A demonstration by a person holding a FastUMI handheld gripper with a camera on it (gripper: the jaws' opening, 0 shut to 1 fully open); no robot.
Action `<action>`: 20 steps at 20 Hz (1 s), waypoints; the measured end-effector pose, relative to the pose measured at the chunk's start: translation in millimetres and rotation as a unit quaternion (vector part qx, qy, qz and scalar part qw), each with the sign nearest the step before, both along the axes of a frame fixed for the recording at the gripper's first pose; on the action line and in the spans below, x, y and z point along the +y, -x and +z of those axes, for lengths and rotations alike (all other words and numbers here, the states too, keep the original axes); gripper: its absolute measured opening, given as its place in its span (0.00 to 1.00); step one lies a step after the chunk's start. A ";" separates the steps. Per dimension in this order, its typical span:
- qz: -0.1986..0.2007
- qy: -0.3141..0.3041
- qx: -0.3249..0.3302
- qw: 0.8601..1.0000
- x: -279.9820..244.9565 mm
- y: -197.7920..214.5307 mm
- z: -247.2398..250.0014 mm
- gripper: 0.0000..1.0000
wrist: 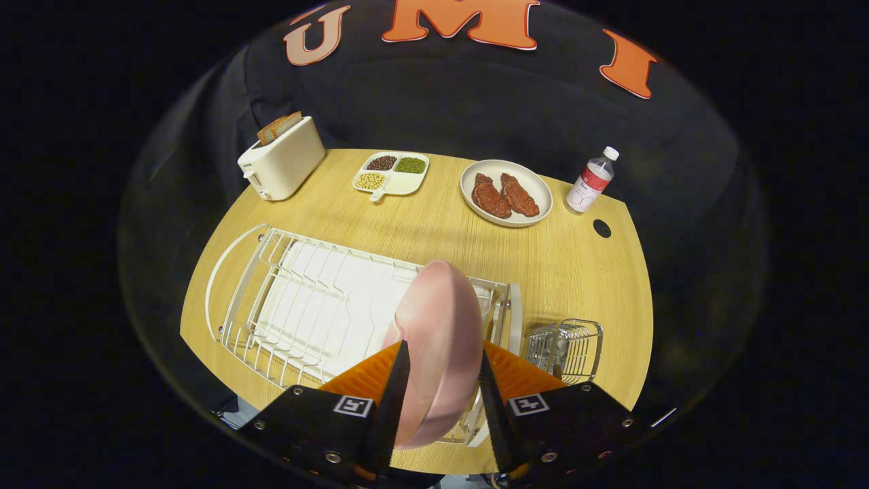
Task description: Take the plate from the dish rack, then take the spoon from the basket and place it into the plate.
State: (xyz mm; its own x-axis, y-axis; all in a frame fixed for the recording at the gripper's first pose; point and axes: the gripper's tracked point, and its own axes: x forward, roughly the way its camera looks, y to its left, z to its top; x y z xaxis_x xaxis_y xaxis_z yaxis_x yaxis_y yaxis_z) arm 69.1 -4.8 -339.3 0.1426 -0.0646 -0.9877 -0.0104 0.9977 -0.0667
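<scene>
1. Holding the plate [438,339], the gripper [441,380] sits at the lower middle of the frame; its two fingers are clamped on the plate, one finger on each face.
2. The plate is pink and stands on its edge, tilted a little. Its lower rim goes down between the fingers and its upper rim reaches toward the middle of the frame.
3. The plate is over the right end of the rack [299,305]. I cannot tell if it touches the rack wires or is lifted free of them.
4. The rack is white wire with a white tray under it. It lies on the worktop [577,265] in the lower left of the frame.
5. The basket [567,348] is a small wire one, just beside the right end of the rack, at the lower right of the frame. Something metallic is inside it, probably the spoon [558,345], but it is too small to tell well.
6. In the upper left of the frame stands a white toaster [282,163] with a bread slice [278,127] in its slot.
7. At the upper middle is a divided dish [392,174] with three kinds of beans.
8. To the right of it is a round dish [506,193] with two pieces of meat [504,195].
9. At the upper right stands a bottle [592,180] with a white cap, near the round dish.
</scene>
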 end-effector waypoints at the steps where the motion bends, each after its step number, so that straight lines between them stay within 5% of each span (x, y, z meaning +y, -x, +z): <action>1: -0.003 0.010 0.003 1.000 -2.6 0.1 -2.3 0.54; 2: -0.009 0.018 0.004 1.000 -5.3 0.6 -3.2 0.43; 6: -0.016 0.054 0.002 0.998 -18.3 -1.7 2.8 0.32; 20: 0.043 0.147 -0.059 0.986 -14.4 -29.6 43.9 0.22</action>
